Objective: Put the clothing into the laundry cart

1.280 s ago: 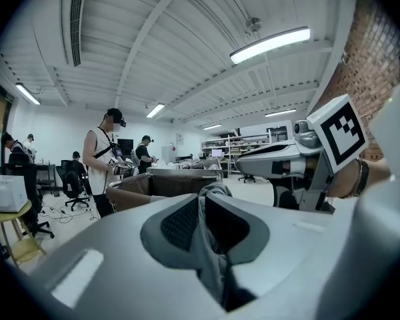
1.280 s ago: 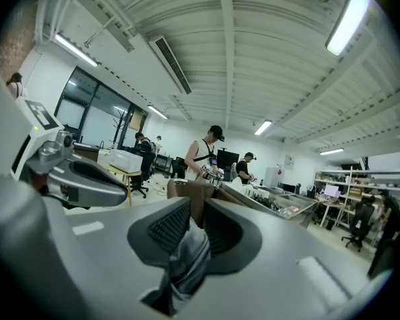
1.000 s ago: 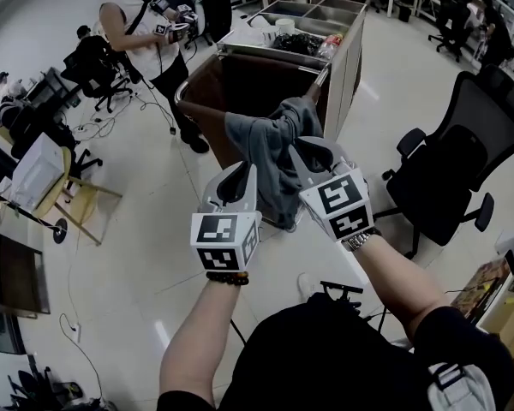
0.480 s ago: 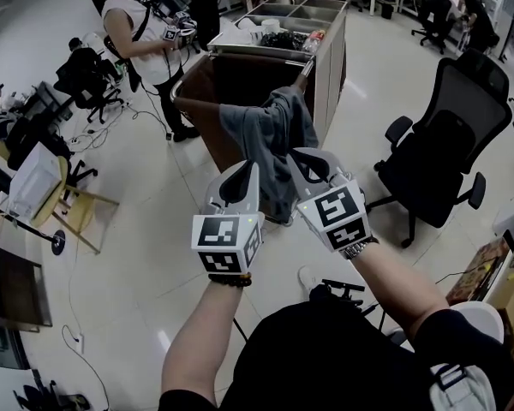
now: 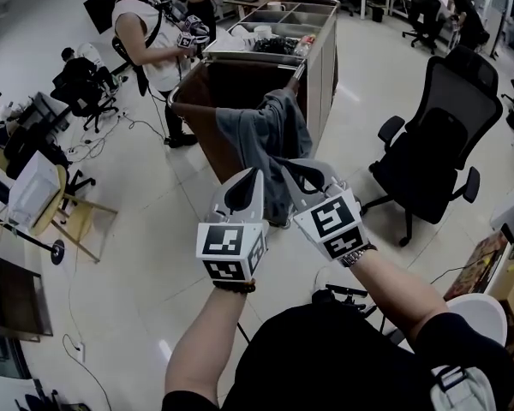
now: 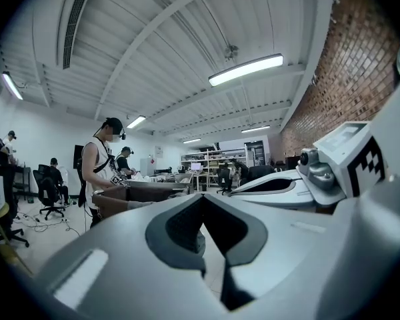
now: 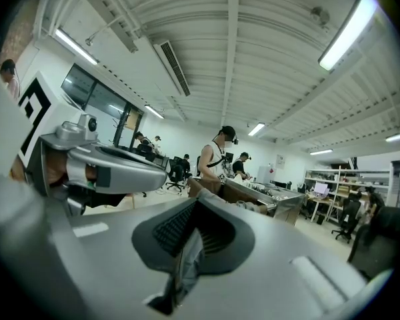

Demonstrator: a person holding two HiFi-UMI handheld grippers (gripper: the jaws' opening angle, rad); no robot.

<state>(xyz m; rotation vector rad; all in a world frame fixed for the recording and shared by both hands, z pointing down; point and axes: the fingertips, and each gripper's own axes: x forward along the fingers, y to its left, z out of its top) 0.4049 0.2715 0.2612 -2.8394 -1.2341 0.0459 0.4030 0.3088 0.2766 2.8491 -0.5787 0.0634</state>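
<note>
Clothing (image 5: 261,139) clamped in right gripper (image 5: 298,168) at centre frame, just below laundry cart (image 5: 182,99); left gripper (image 5: 248,178) closed, empty.

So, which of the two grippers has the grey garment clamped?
The right gripper: the grey garment is pinched in its jaws; the left gripper holds nothing.

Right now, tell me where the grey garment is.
In the head view the grey garment hangs at centre from the shut right gripper, just right of the left gripper, in front of the brown laundry cart's near corner.
</note>
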